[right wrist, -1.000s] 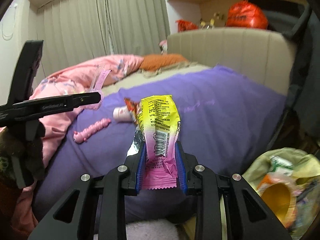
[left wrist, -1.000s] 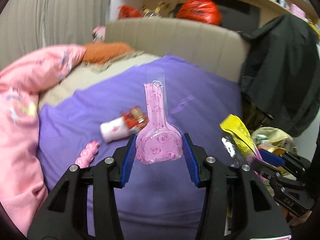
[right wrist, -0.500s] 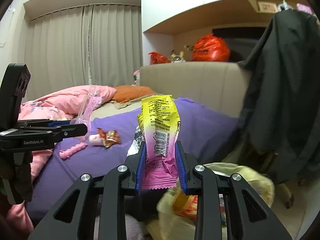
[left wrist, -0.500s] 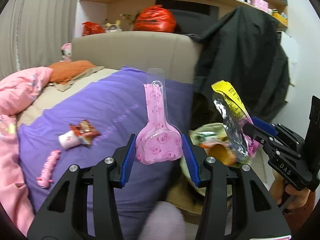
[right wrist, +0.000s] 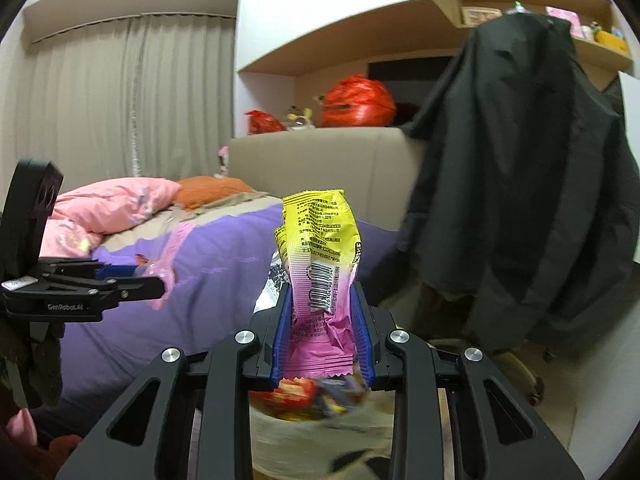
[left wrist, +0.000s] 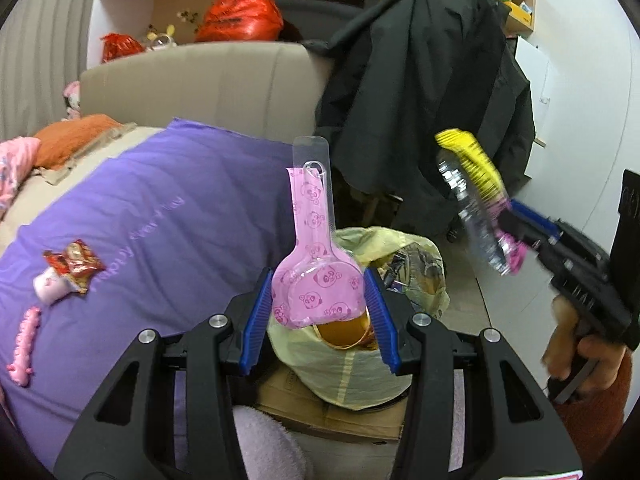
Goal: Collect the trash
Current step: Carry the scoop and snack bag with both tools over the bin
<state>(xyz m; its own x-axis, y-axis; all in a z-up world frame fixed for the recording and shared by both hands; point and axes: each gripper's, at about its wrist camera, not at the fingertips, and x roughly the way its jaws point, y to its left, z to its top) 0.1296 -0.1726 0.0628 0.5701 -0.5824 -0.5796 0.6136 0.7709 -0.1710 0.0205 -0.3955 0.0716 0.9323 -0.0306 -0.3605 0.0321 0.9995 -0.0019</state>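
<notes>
Right now the left gripper (left wrist: 319, 312) pinches a pink blister pack (left wrist: 316, 276) by its round lower end, blue pads pressed on either side, the clear handle-shaped top standing upright. Directly beneath and beyond it sits a yellow trash bag (left wrist: 348, 364), mouth open, holding an orange cup (left wrist: 344, 330) and crumpled wrappers; the bag rests on a cardboard box (left wrist: 320, 412) at the near edge of the bed.

The right gripper (right wrist: 322, 336) is pressed together on a yellow-and-pink snack wrapper (right wrist: 320, 252), barcode facing the camera, its crimped pink bottom sticking out below the pads. In the left wrist view that gripper is at the far right, well apart from the bag's mouth. Below it in the right wrist view lies blurred trash in red, yellow and blue; I cannot tell exactly what.

Left of the bag spreads the purple blanket (left wrist: 152, 208), and on it, well away from both grippers, lie a red wrapper (left wrist: 76, 262) touching a small white cup (left wrist: 50, 286), and nearer, a pink bumpy strip (left wrist: 24, 344). A pink quilt (right wrist: 104, 208) and an orange pillow (left wrist: 72, 136) lie at the far left by the beige headboard (left wrist: 208, 84). A black coat (left wrist: 432, 92) hangs just behind the bag. Red bags (left wrist: 240, 16) sit on the shelf above the headboard.
</notes>
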